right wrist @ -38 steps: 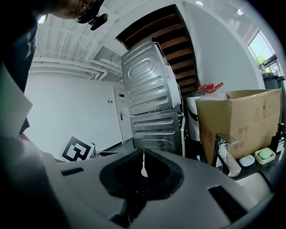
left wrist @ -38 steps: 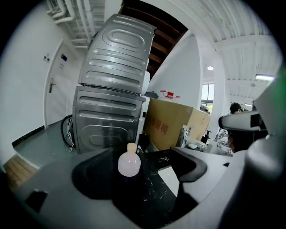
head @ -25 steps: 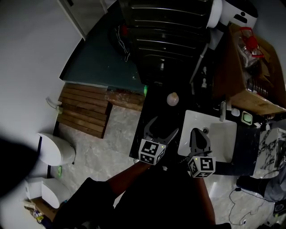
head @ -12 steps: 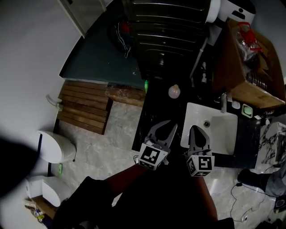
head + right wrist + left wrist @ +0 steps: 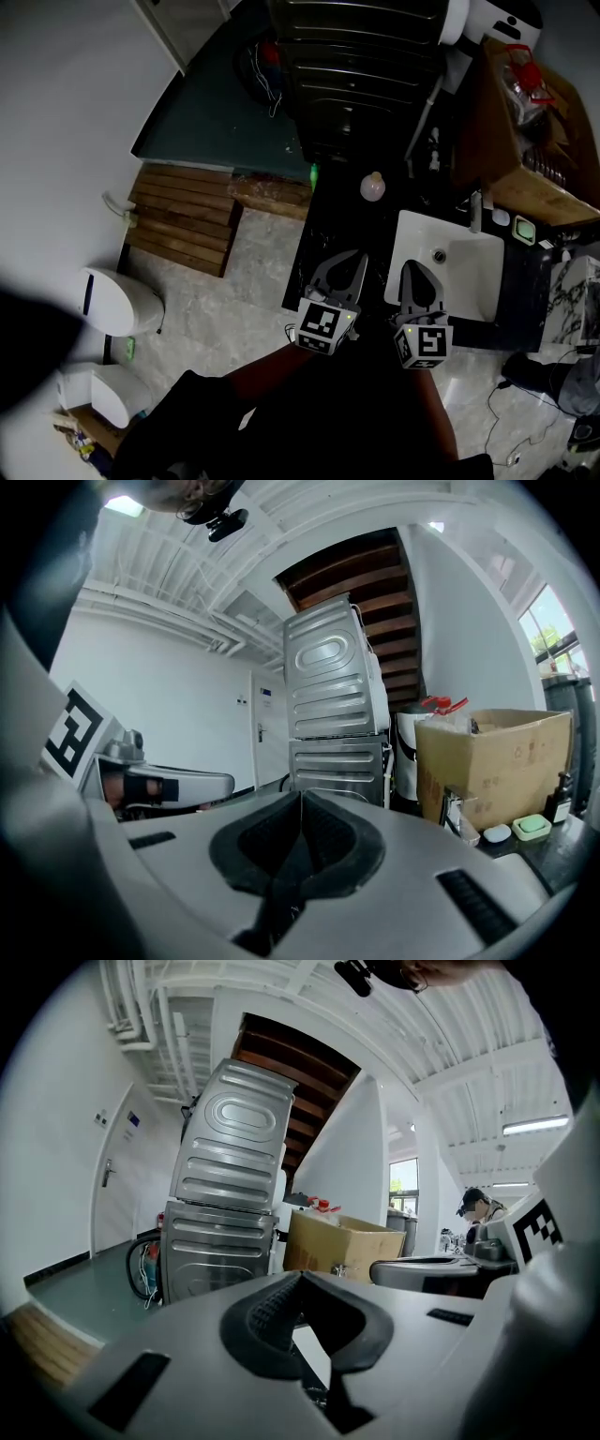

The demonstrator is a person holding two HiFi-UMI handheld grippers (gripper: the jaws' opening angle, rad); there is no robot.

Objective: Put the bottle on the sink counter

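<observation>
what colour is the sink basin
The basin is white, set in a black counter; the head view shows it best.

Bottle (image 5: 372, 187) sits on counter (image 5: 328, 225), ahead of left gripper (image 5: 356, 258). Right gripper (image 5: 413, 270) is beside it, on its right. Sink (image 5: 466, 281) lies just right of that, tap (image 5: 476, 212) at its far edge. Machines (image 5: 361, 75) stand behind counter, box (image 5: 525, 141) far right, toilet (image 5: 120, 302) far left.

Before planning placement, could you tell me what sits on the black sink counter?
A pale round bottle stands far back on the black sink counter. The left gripper, jaws just closed on nothing, hides part of the front.
</observation>
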